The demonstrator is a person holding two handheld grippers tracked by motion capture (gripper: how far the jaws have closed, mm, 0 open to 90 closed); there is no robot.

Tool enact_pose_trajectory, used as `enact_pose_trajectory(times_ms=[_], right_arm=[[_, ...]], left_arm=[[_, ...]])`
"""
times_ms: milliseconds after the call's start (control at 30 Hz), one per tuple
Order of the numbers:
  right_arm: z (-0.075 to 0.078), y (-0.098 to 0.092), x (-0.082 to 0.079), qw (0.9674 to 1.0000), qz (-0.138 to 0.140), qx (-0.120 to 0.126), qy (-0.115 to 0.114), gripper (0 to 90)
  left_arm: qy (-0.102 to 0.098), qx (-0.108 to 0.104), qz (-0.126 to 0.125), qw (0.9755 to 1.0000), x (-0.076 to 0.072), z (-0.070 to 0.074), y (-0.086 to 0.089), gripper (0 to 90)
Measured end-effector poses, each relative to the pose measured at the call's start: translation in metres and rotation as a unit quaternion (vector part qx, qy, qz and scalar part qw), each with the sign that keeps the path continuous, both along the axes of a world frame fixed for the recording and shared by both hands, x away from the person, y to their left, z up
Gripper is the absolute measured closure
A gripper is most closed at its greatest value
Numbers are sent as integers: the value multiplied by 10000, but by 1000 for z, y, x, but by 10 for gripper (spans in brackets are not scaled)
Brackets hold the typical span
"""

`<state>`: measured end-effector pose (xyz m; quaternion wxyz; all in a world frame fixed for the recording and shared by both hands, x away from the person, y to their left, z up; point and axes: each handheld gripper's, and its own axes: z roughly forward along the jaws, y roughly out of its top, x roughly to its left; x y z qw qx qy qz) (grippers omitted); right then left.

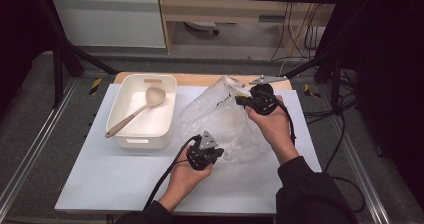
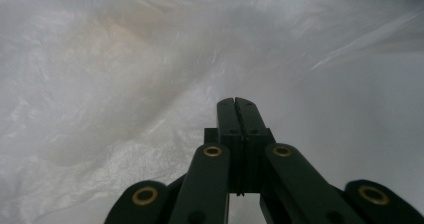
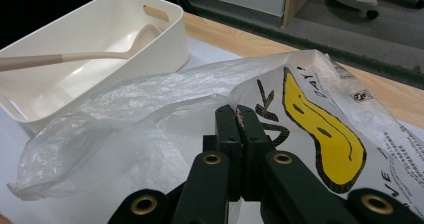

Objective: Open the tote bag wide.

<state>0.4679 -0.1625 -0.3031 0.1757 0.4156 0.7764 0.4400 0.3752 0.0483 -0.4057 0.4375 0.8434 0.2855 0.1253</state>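
A clear plastic bag (image 1: 220, 119) with a yellow and black print (image 3: 310, 119) lies crumpled on the white sheet at mid table. My left gripper (image 1: 219, 153) is at the bag's near edge, jaws shut, with the film (image 2: 125, 59) drawn tight around its tips (image 2: 235, 101), so it seems pinched there. At the bag's far right edge my right gripper (image 1: 240, 100) is shut on a fold of the film (image 3: 150, 99), which shows at its closed tips (image 3: 236, 109).
A white tub (image 1: 125, 89) stands at the left of the bag, its rim (image 3: 100, 9) close to the film, with a beige ladle (image 1: 145, 104) (image 3: 75, 57) lying inside. The wooden table edge (image 1: 200, 79) runs behind. Cables trail off to the right.
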Motion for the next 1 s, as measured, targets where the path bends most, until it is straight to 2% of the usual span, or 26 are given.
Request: enact_pose_trajectory(times_ms=[167,300,400,433,500,533,633,700,833,933,1000], right_arm=[[-3,5,-4,10000,-5,24,63,900],[-3,8,-6,10000,-3,-10,58,900],[-3,8,-6,10000,5,-38,54,900],[-2,7,-6,10000,9,-40,54,900],[-2,6,-6,10000,9,-29,78,900],[-2,4,-6,10000,24,-50,68,900],[-4,1,-5,10000,12,-25,87,900],[-6,0,-5,9999,14,-31,101,900],[-11,0,-7,9999,55,-95,126,900],[-13,0,-8,9999,31,-73,141,900],[-13,1,-9,9999,40,-88,130,900]], left_arm=[[128,-226,-159,9995,-2,25,15,900],[45,-290,-106,9995,2,41,31,900],[-66,-348,45,9994,5,54,45,896],[-99,-400,113,9991,7,57,50,846],[-1,-584,213,9981,12,63,60,766],[-13,-579,284,9979,15,66,65,732],[-100,-469,569,9972,22,73,79,578],[-251,-432,836,9952,26,78,88,437],[-414,-406,1041,9929,34,87,106,293],[-268,-317,1123,9928,40,92,118,213],[-291,-256,1177,9923,42,95,126,173]])
